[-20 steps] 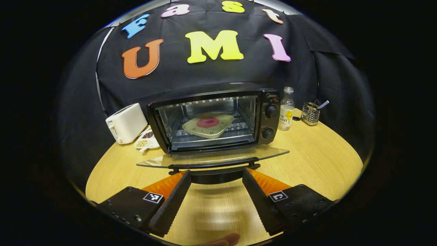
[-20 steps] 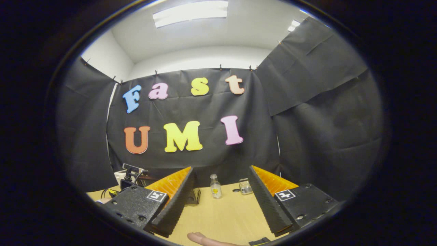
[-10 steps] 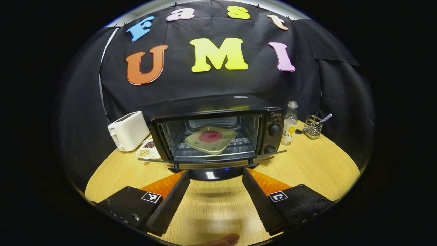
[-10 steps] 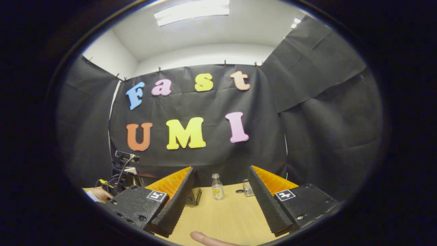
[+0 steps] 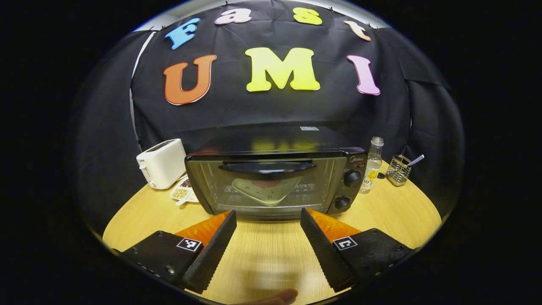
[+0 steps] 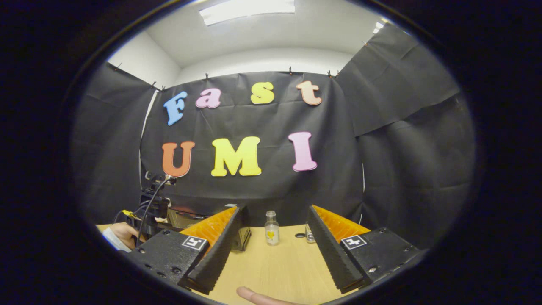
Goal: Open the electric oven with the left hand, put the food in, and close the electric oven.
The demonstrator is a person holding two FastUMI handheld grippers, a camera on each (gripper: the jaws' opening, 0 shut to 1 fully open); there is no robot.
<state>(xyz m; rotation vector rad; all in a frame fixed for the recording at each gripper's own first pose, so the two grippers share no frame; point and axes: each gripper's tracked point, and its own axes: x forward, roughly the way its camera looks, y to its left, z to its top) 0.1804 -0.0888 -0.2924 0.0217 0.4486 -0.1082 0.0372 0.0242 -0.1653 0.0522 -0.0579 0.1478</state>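
The black electric oven (image 5: 338, 144) stands on the round wooden table (image 5: 394, 212) with its glass door shut and the door handle (image 5: 266, 167) up at the top. Through the glass a pale plate (image 5: 266, 192) carries a red piece of food (image 5: 266, 184) on the rack. My left gripper (image 5: 267, 212) is open just in front of the door's lower edge, holding nothing. In the right gripper view my right gripper (image 6: 275, 209) is open and empty above the table, off to the oven's right. The oven (image 6: 186, 217) sits at its left, with the left gripper (image 6: 150, 209) and a hand (image 6: 123, 233) beside it.
Left of the oven stand a white toaster (image 5: 161, 163) and a small dish of seeds (image 5: 183, 192). On its right are a clear bottle (image 5: 372, 165) and a wire holder (image 5: 400, 169). The bottle (image 6: 271, 228) lies far ahead between the right fingers.
The oven door swung up from lying flat open to fully shut. The left gripper followed it upward and toward the oven, staying open. The right gripper barely shifted.
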